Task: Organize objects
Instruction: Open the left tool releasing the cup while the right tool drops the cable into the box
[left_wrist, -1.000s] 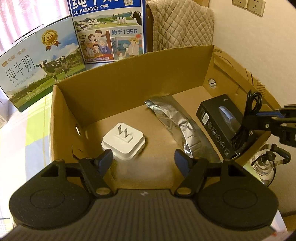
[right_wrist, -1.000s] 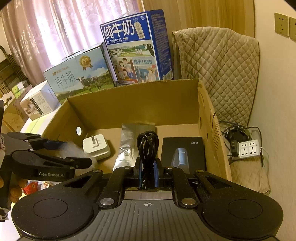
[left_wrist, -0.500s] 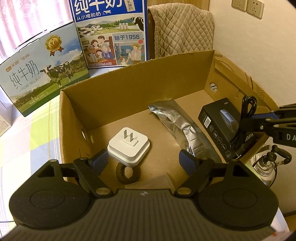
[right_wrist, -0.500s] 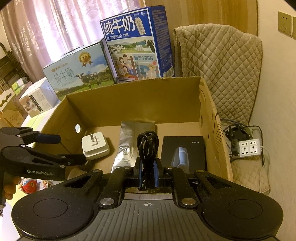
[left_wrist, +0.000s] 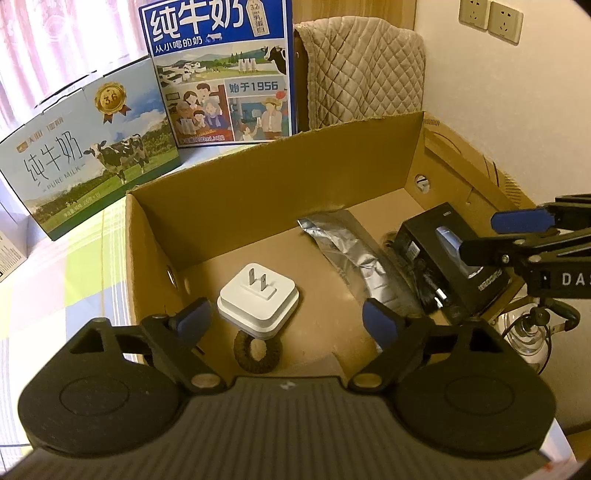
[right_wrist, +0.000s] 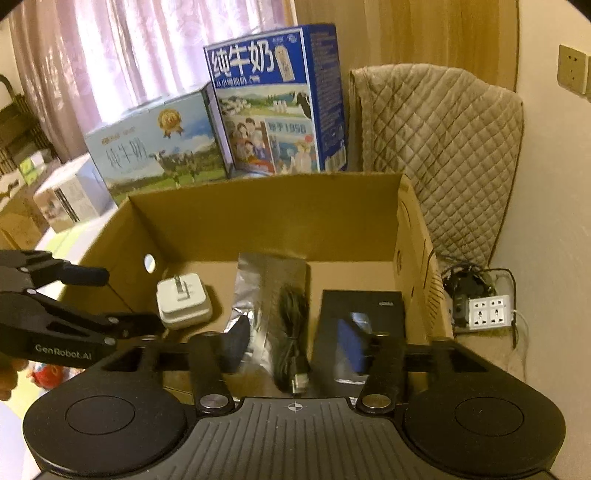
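Observation:
An open cardboard box (left_wrist: 280, 177) (right_wrist: 266, 210) holds a white plug adapter (left_wrist: 258, 302) (right_wrist: 183, 301), a brown hair ring (left_wrist: 256, 350) leaning at the adapter's near side, a silver foil pouch (left_wrist: 347, 243) (right_wrist: 269, 273) and a black product box (left_wrist: 436, 240) (right_wrist: 360, 306). A coiled black cable (right_wrist: 291, 339) (left_wrist: 424, 284) lies loose between pouch and product box. My left gripper (left_wrist: 286, 323) (right_wrist: 129, 299) hangs open over the box's near left part, holding nothing. My right gripper (right_wrist: 295, 347) (left_wrist: 480, 238) is open above the cable.
Two milk cartons (left_wrist: 218, 70) (left_wrist: 85, 155) stand behind the box, with a quilted cover (right_wrist: 443, 147) to their right. A white power strip (right_wrist: 489, 314) with tangled leads lies on the floor right of the box. The wall (left_wrist: 517, 110) is close on the right.
My right gripper has opened and let go of the black cable, which now lies in the box. The hair ring came to rest by the adapter; my left gripper stayed open and drew back.

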